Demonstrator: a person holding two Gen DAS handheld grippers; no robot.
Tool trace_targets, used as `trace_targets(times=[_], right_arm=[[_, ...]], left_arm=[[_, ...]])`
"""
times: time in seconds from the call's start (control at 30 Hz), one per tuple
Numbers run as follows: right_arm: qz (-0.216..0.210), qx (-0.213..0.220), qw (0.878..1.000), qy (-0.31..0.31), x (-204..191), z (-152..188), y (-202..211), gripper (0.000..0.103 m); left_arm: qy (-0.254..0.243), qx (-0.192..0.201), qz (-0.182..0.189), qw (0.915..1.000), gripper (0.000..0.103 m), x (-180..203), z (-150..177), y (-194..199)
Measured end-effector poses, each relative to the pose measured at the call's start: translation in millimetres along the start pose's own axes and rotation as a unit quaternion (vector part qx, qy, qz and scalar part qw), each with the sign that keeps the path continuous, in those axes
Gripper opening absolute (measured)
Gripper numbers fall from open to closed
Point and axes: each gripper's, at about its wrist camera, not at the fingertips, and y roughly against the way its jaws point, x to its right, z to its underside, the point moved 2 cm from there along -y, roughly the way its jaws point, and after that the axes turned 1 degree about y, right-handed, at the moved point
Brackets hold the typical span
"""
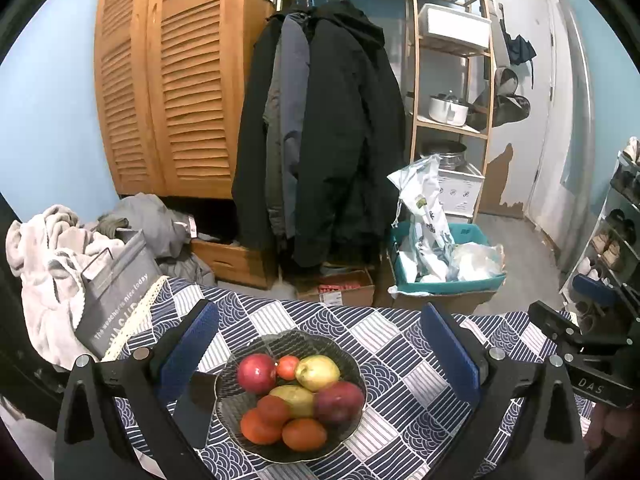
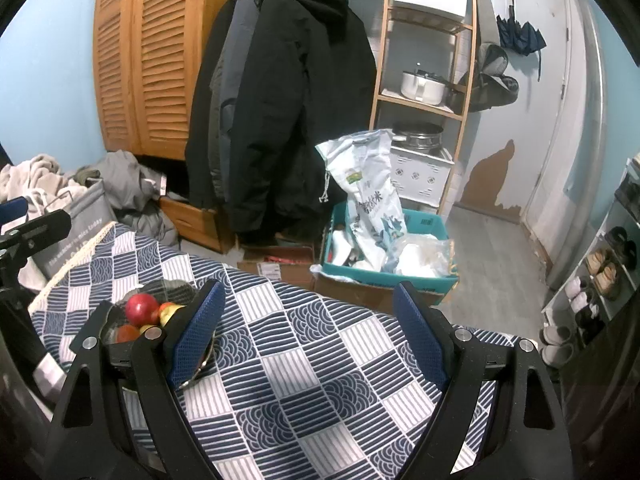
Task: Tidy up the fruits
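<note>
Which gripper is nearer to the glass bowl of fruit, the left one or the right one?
Left. The left gripper has the glass bowl between its open fingers. The right gripper is open over bare tablecloth, with the bowl off to its left side.

Handheld two-finger grippers, pair, black with blue pads.

Left gripper [image 1: 320,364]: matte black angular frame, two broad arms with recessed triangular panels, each arm carrying two round silver pivot screws near the top; the fingers [image 1: 188,354] are faced with flat rectangular pads of blue mesh-textured material. Right gripper [image 2: 308,332]: same build, black frame, triangular recesses, silver screw heads in pairs at either side, blue woven-looking pads on the fingers [image 2: 196,332]. Seen from the left wrist view, the right unit's side shows a black bracket with small screws and white lettering "DAS".
</note>
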Motion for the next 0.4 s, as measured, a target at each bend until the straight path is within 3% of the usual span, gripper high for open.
trace_targets(times=[0.4], right_arm=[[0.000,0.000,1.000,0.000,-0.6,-0.8,0.1,0.085]], left_arm=[[0.004,-0.007,-0.001,1.0000,0.102,0.7,1.2,-2.3]])
